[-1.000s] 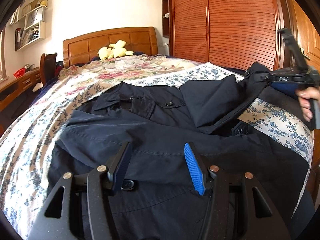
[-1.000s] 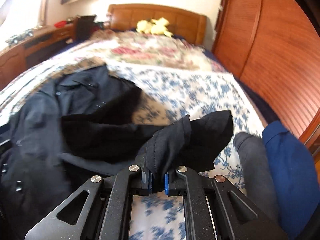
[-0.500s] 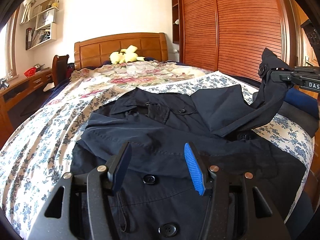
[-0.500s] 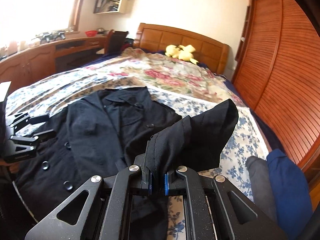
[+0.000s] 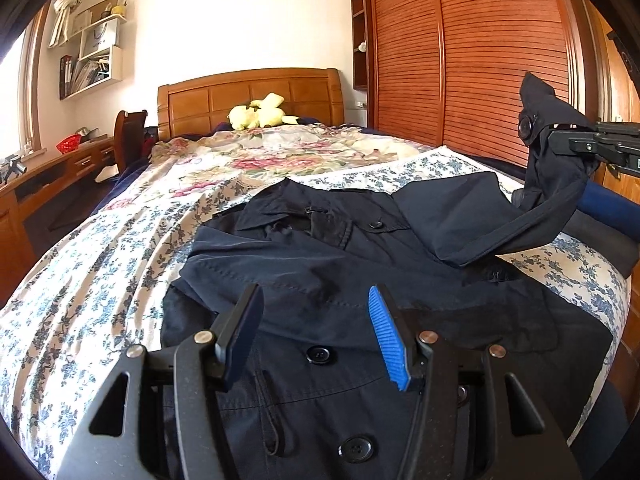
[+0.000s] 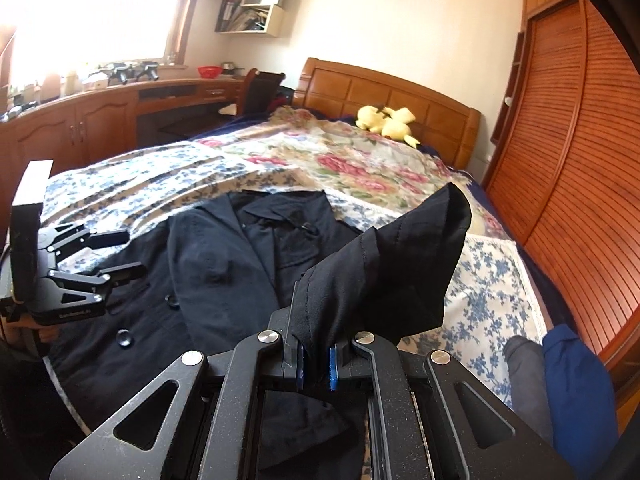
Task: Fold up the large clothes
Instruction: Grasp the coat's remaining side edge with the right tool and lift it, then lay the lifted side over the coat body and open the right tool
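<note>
Sleeve-folding is the step in hand: the right hand-held gripper (image 6: 316, 360) pinches the sleeve (image 6: 400, 264) of the dark coat (image 5: 320, 280), lifted off the bed (image 5: 100, 260) where the coat lies. The left hand-held gripper (image 5: 316, 328) hovers over it, jaws apart and empty. Next, I judge, the sleeve goes across the chest. No containers show.

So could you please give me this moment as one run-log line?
stage: folding sleeve | right gripper: shut on coat sleeve, lifted | left gripper: open, empty, above coat | bed
</note>
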Tool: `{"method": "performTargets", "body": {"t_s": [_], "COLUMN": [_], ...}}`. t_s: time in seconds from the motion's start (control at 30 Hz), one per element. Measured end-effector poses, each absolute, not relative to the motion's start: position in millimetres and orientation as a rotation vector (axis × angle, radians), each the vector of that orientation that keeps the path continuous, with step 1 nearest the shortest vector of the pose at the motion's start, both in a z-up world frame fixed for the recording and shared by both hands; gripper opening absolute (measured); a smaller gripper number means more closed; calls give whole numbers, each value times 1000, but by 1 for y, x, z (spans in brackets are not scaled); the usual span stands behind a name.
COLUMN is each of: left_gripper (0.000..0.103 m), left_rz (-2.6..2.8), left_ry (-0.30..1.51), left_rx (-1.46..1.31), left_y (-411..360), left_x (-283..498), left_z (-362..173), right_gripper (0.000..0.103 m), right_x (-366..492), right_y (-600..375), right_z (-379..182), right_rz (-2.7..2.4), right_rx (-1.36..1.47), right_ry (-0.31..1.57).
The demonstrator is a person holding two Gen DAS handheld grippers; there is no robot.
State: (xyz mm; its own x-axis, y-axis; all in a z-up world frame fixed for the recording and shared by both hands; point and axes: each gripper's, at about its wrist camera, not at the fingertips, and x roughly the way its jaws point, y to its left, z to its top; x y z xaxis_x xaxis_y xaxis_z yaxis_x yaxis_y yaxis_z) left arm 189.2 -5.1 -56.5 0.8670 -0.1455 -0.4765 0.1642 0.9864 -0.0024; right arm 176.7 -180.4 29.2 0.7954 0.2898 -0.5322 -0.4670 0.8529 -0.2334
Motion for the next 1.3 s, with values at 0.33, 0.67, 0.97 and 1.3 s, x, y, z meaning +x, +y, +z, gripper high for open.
{"method": "performTargets", "body": {"t_s": [0.33, 0.67, 0.97, 1.3], "left_gripper": [54, 54, 54, 54], "left_rz": [-121, -87, -71, -78], "left_ry": [467, 451, 452, 465], "left_rx": [9, -19, -27, -9], "left_y": [25, 55, 62, 54], "left_x": [173, 161, 159, 161], "left_z": [-45, -41, -41, -43], "right_gripper": [5, 5, 41, 55], "right_x": [177, 184, 170, 148], "right_y": [-135, -102, -92, -117], "right_z": [30, -8, -19, -10], "right_rz": [508, 591, 650, 636], "right_rx": [-401, -391, -347, -328], "right_ry": [484, 577, 622, 638]}}
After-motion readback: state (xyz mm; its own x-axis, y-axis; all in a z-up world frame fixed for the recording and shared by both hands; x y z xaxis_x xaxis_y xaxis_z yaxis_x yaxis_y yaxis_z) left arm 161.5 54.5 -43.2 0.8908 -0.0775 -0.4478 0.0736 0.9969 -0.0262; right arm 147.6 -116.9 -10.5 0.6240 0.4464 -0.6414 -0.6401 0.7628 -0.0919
